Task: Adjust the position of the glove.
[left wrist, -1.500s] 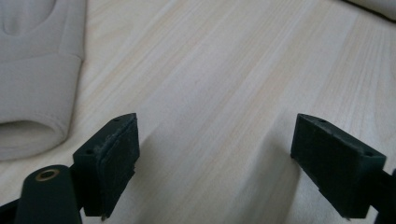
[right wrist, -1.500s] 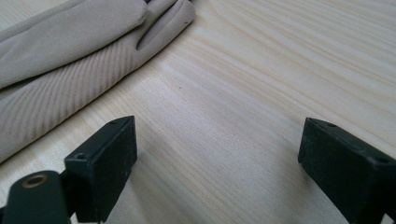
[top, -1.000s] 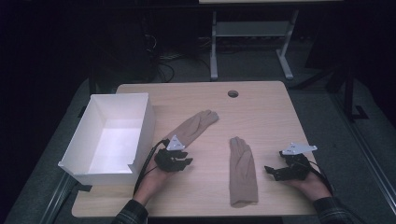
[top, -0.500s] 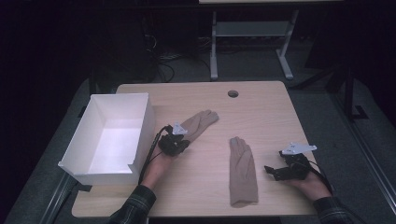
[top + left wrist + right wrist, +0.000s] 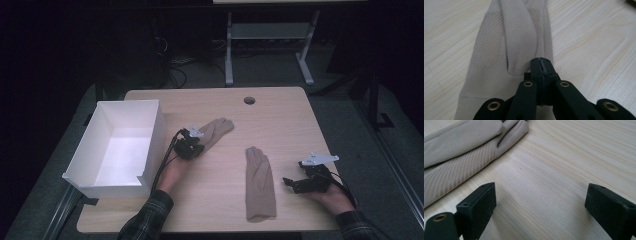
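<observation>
Bare tabletop (image 5: 280, 125) surrounds the left gripper (image 5: 541, 65), just closed on a glove (image 5: 519, 42); right gripper (image 5: 539, 202) gapes.

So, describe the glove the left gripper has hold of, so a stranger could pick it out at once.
Start from the white box on the table's left side. Just right of it lies a beige glove, angled, fingers pointing up and right. Unlike the other glove, which lies straight and free nearer the right gripper, this one has its cuff end pinched in the left gripper.

The left gripper (image 5: 191, 146) covers the near end of 1 beige sock (image 5: 215, 131); its pinch stays unclear.
</observation>
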A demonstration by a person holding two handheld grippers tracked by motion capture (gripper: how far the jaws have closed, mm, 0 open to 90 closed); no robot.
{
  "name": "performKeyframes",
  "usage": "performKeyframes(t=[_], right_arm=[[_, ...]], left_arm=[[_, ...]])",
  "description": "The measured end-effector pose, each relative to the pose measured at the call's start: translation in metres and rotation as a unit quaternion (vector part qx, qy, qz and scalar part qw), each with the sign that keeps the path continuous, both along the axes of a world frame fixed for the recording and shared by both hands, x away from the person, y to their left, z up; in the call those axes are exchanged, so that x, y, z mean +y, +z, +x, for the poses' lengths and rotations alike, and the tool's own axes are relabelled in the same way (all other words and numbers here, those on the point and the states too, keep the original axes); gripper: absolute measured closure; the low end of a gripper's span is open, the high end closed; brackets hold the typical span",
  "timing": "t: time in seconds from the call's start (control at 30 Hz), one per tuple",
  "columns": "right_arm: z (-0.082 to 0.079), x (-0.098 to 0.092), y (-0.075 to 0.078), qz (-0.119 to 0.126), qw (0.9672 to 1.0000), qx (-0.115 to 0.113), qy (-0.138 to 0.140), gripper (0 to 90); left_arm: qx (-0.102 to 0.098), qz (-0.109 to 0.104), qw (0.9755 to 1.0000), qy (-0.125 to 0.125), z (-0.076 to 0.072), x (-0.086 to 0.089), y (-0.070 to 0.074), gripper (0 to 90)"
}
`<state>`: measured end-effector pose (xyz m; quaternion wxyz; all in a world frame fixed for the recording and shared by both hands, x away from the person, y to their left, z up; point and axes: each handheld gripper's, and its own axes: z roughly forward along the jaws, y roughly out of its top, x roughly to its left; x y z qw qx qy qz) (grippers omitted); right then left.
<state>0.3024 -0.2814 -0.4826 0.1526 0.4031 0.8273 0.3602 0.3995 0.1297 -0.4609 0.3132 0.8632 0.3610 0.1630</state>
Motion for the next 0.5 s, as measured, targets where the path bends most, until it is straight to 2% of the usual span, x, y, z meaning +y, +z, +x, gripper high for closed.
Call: performKeyframes(t=[0.17, 0.43, 0.5], right_arm=[[0.000, 0.000, 0.000, 0.001, 1.0000, 0.001, 0.000, 9.4], [0.000, 0.000, 0.000, 0.002, 1.0000, 0.001, 0.000, 9.4], [0.000, 0.000, 0.000, 0.000, 1.0000, 0.001, 0.001, 9.4]], left_arm=[[0.006, -0.003, 0.9999, -0.013, -0.003, -0.003, 0.000, 89.7], [0.019, -0.014, 0.9986, -0.047, -0.013, -0.016, 0.000, 89.7], [0.030, -0.024, 0.9979, -0.052, -0.017, -0.021, 0.000, 89.8]])
